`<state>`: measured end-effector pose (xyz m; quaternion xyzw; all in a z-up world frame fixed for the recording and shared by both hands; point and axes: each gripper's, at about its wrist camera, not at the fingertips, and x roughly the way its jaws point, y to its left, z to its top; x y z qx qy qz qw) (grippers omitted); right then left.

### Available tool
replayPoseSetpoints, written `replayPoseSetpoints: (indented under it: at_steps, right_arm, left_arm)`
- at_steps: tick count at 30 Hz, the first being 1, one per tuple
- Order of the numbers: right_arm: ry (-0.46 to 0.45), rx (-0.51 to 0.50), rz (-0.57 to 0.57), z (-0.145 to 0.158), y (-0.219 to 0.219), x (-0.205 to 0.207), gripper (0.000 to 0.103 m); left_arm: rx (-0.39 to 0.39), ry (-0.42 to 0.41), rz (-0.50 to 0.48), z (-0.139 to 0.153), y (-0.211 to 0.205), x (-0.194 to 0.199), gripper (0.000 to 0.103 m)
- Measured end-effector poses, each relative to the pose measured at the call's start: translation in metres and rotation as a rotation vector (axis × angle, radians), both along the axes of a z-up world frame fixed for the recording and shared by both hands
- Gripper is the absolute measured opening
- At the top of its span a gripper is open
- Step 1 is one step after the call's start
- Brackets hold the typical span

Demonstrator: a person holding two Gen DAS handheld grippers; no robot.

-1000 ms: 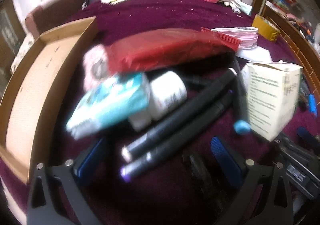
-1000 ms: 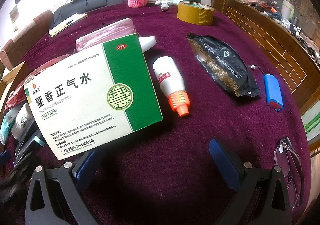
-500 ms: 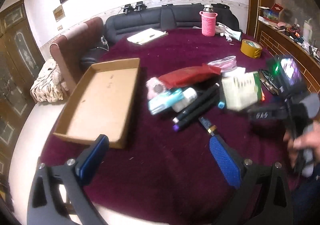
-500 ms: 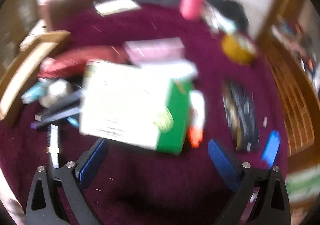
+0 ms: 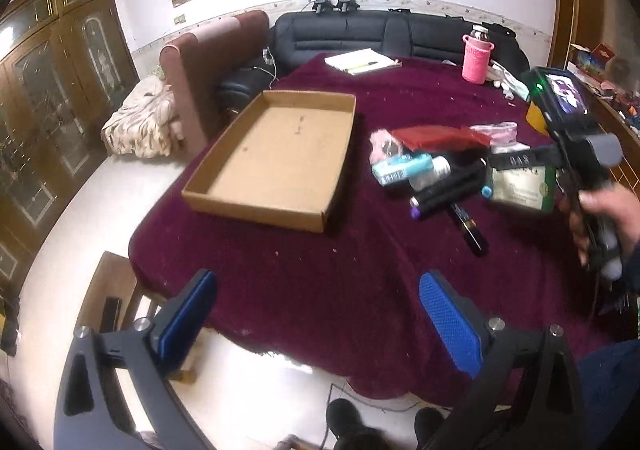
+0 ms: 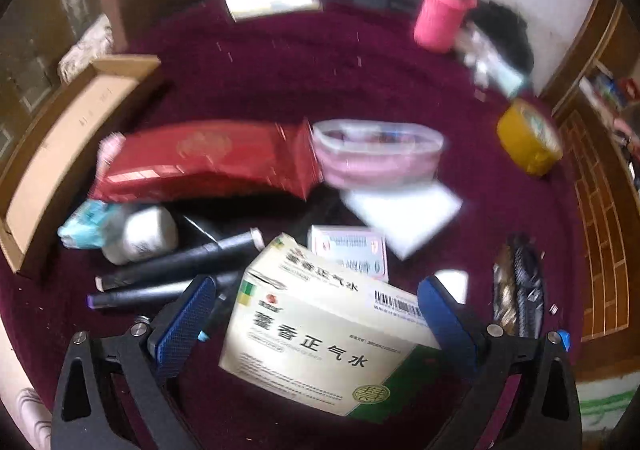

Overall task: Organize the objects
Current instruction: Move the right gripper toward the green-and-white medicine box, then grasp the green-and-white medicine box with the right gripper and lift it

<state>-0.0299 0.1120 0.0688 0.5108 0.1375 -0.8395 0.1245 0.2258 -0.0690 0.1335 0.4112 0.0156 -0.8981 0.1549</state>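
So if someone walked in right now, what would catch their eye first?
Probably the white-and-green medicine box sitting between the open fingers of the right hand-held gripper. Behind it, the red packet tops a clutter pile on the maroon tablecloth, with the empty cardboard tray to its left.

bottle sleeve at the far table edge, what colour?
Pink sleeve, sharpest in the left wrist view.

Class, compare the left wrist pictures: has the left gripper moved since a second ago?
Yes. The left gripper has pulled back and up from the clutter: the cardboard tray, cut off at the frame's left before, now shows whole and farther off on the maroon cloth.
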Motion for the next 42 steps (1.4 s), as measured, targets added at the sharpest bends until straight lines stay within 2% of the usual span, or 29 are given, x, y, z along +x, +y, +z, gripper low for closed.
replayPoseSetpoints:
  at_steps: [2, 5, 10, 13, 15, 17, 20, 22, 25, 28, 32, 36, 39, 42]
  right_arm:
    - [-0.006, 0.012, 0.013, -0.002, 0.001, 0.004, 0.103]
    - [-0.055, -0.064, 0.047, 0.000, 0.006, 0.013, 0.103]
    - [-0.247, -0.211, 0.099, -0.011, 0.015, 0.030, 0.103]
    - [-0.322, -0.282, 0.137, -0.012, 0.018, 0.037, 0.103]
    - [-0.320, -0.297, 0.166, -0.007, 0.019, 0.044, 0.103]
    - [-0.279, -0.301, 0.173, 0.003, 0.021, 0.045, 0.103]
    - [-0.220, -0.319, 0.140, 0.011, 0.027, 0.036, 0.103]
    - [-0.225, -0.276, 0.103, 0.004, 0.025, 0.023, 0.103]
    - [-0.264, -0.257, 0.065, -0.012, 0.021, 0.011, 0.103]
    - [-0.336, -0.295, 0.076, -0.023, 0.011, 0.015, 0.103]
    - [-0.390, -0.321, 0.165, -0.021, -0.013, 0.035, 0.103]
    - [-0.436, -0.388, 0.298, -0.005, -0.022, 0.057, 0.103]
    - [-0.393, -0.400, 0.304, 0.008, -0.011, 0.054, 0.103]
    - [-0.294, -0.391, 0.255, 0.024, 0.017, 0.039, 0.103]
  left_arm:
    - [-0.009, -0.006, 0.002, -0.001, 0.005, -0.001, 0.101]
    - [-0.001, -0.005, 0.005, 0.002, 0.009, -0.004, 0.101]
    - [0.015, -0.004, 0.011, 0.005, 0.012, -0.017, 0.101]
    - [0.030, -0.011, -0.010, 0.003, 0.017, -0.025, 0.101]
    - [0.024, -0.013, -0.026, 0.003, 0.022, -0.029, 0.101]
    - [0.018, -0.021, -0.040, 0.002, 0.026, -0.032, 0.101]
    - [0.012, -0.026, -0.050, 0.001, 0.028, -0.032, 0.101]
    - [0.015, -0.024, -0.047, 0.001, 0.028, -0.031, 0.101]
    - [0.029, -0.021, -0.029, -0.002, 0.024, -0.027, 0.101]
    - [0.047, -0.019, -0.003, -0.007, 0.017, -0.023, 0.101]
    - [0.081, -0.015, 0.026, -0.011, 0.007, -0.019, 0.101]
    - [0.104, -0.005, 0.038, -0.013, 0.000, -0.018, 0.101]
    - [0.120, 0.008, 0.051, -0.013, -0.008, -0.018, 0.101]
    - [0.158, 0.012, 0.066, -0.016, -0.017, -0.020, 0.101]
